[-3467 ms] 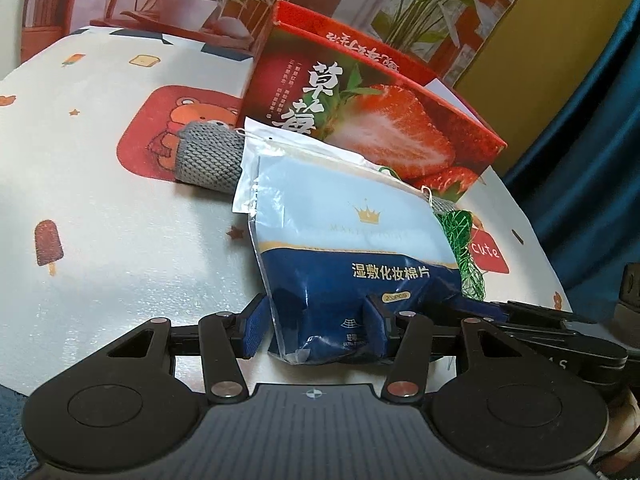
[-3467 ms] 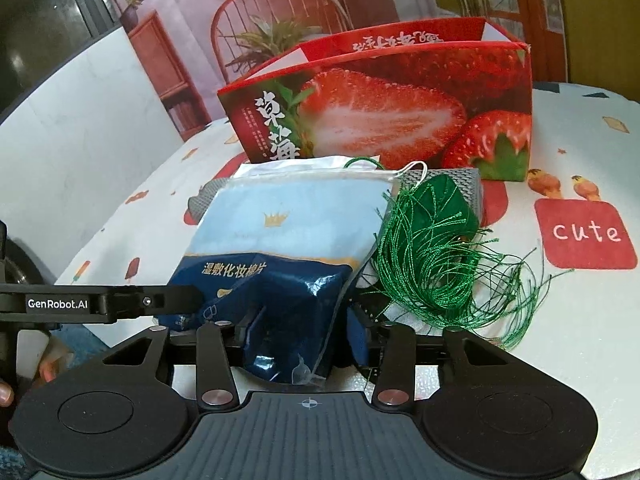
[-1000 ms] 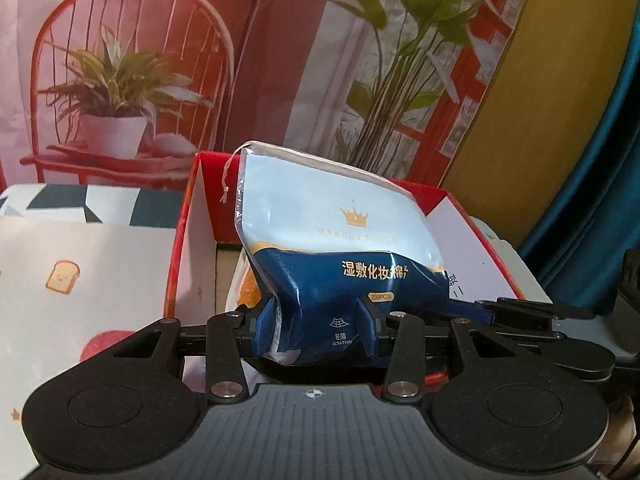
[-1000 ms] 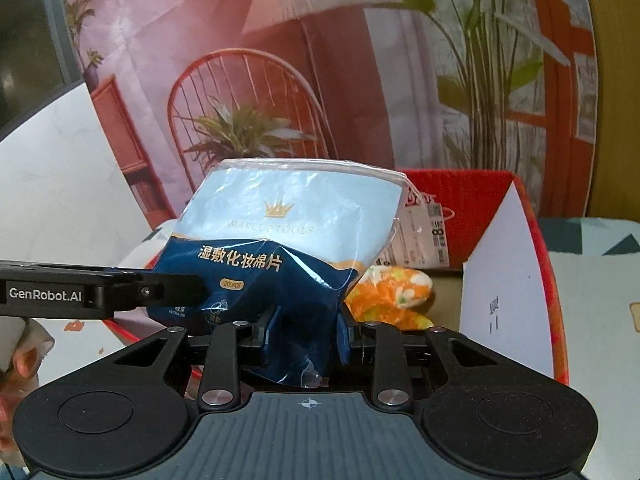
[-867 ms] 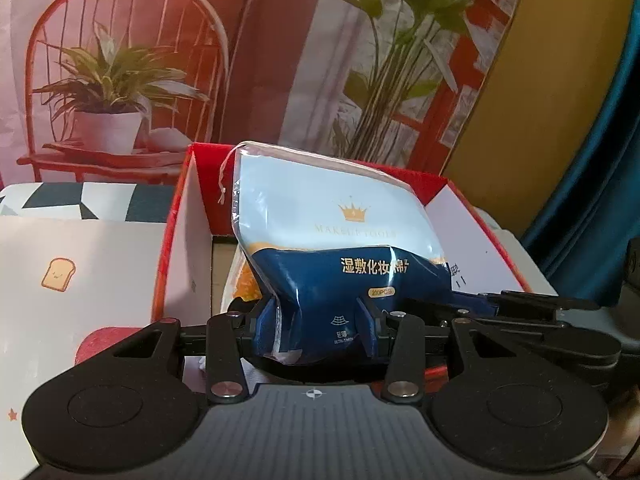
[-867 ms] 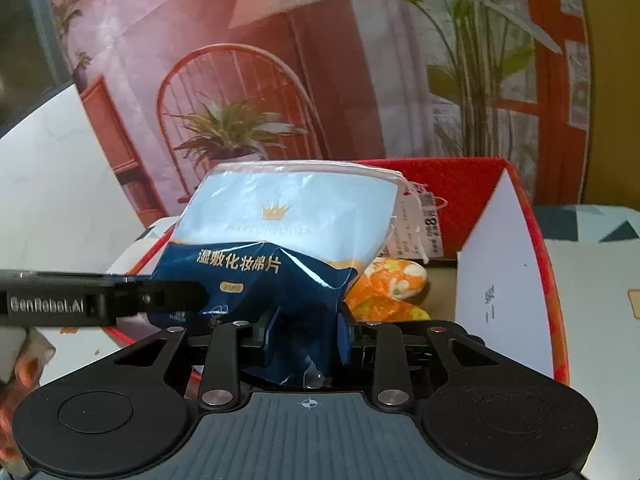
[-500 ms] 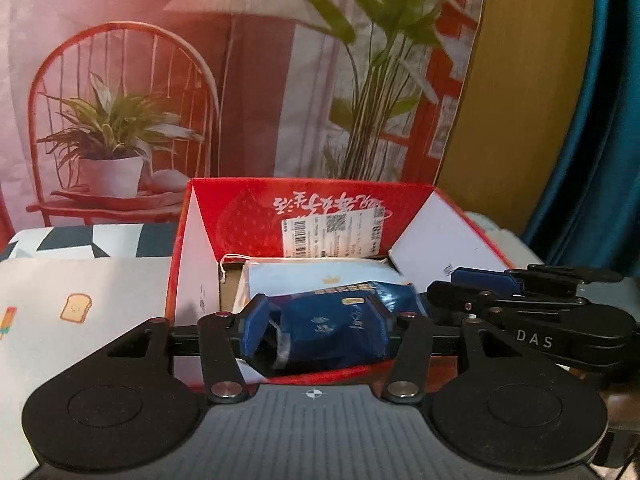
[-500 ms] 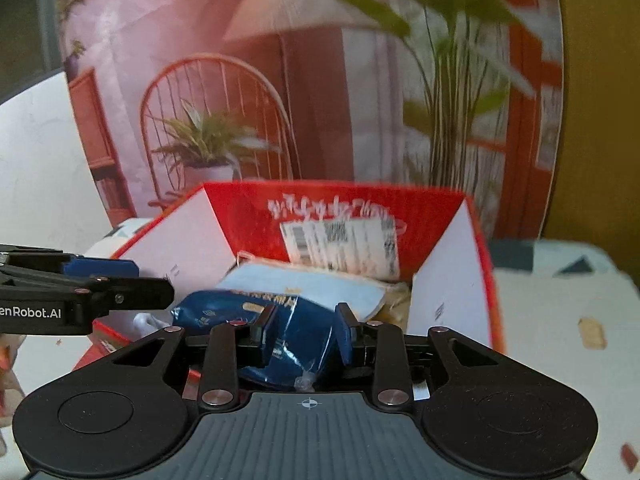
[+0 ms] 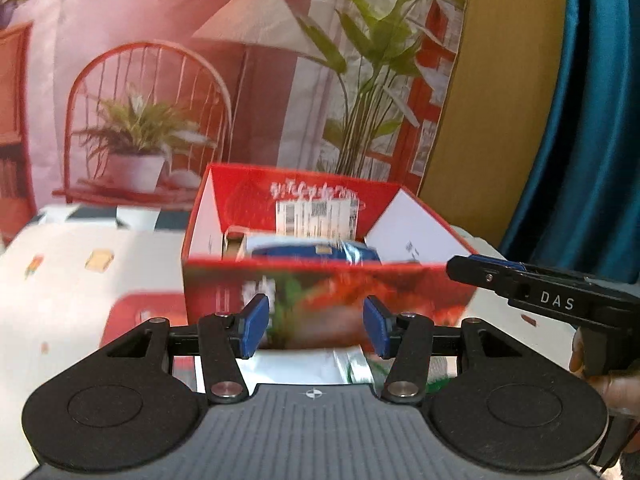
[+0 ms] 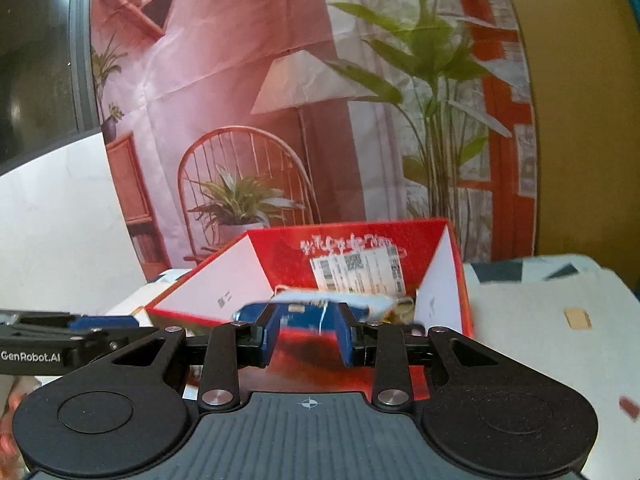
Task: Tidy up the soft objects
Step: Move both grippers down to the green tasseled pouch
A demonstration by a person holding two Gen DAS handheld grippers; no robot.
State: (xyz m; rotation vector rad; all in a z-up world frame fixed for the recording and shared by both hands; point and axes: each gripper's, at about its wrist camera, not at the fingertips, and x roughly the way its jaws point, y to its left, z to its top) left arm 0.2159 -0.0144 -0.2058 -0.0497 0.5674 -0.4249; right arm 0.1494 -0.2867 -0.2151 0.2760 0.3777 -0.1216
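We find the red strawberry box (image 9: 320, 292) standing open on the patterned table (image 9: 72, 280), and inside it lies the blue-and-white pouch (image 9: 316, 250), resting flat behind the box's near wall; from the right wrist view the same pouch (image 10: 304, 310) shows just over the rim, with a yellowish item at its 3 o'clock that we cannot identify. The left gripper (image 9: 312, 330) is released, its blue pads spread apart and holding nothing, level in front of the near wall. The right gripper (image 10: 306, 338) is likewise released and empty, its pads apart before the box; it also shows at 3 o'clock in the left view (image 9: 540, 292). Below the left gripper, at 6 o'clock, we note a white packet (image 9: 288, 368) and green strands (image 9: 400, 376), both largely hidden by the gripper body. Motion blur smears the box print.
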